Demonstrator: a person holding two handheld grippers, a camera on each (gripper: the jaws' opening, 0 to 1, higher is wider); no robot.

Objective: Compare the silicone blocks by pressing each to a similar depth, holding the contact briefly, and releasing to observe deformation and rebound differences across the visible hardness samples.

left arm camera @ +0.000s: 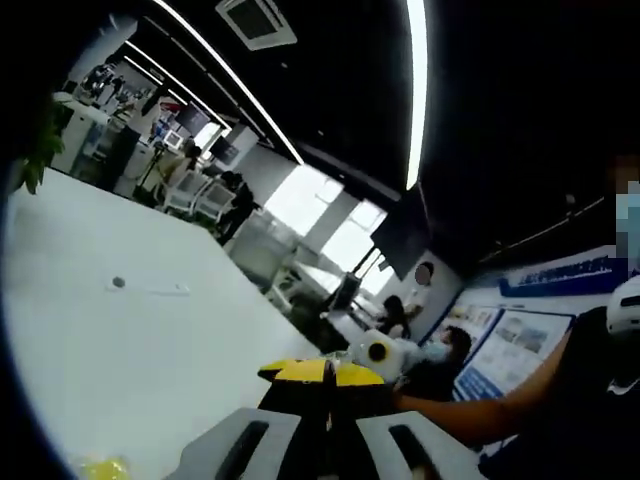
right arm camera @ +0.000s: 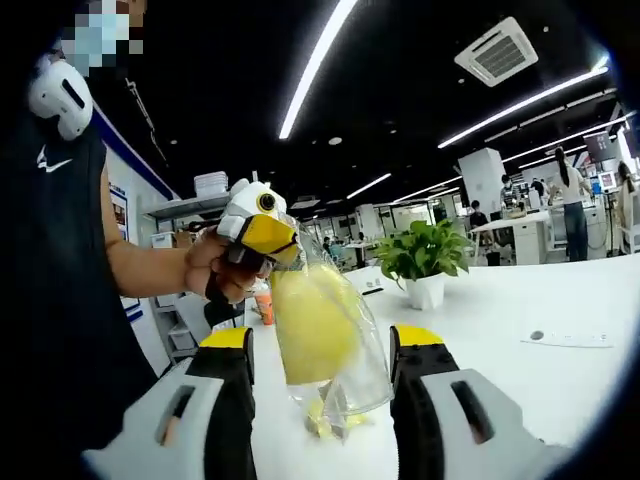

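Now right claw (right arm camera: 320, 360) wide around clear bag (right arm camera: 335, 345); left claw (left arm camera: 325, 372) closed.

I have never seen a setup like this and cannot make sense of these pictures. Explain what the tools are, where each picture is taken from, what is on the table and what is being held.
There is no robot here. A person holds a pincer tool in each hand, and each tool carries a camera that looks out along its own two jaws.

The left gripper view rides on the left hand-held gripper, whose yellow-tipped jaws are closed. The right gripper view rides on the right hand-held gripper, whose jaws are open.

In the right gripper view, the person's hand holds the left tool, which pinches the top of what looks like a clear bag with a yellow lump inside. The bag is between the right tool's open jaws.

A potted plant stands on the white table.
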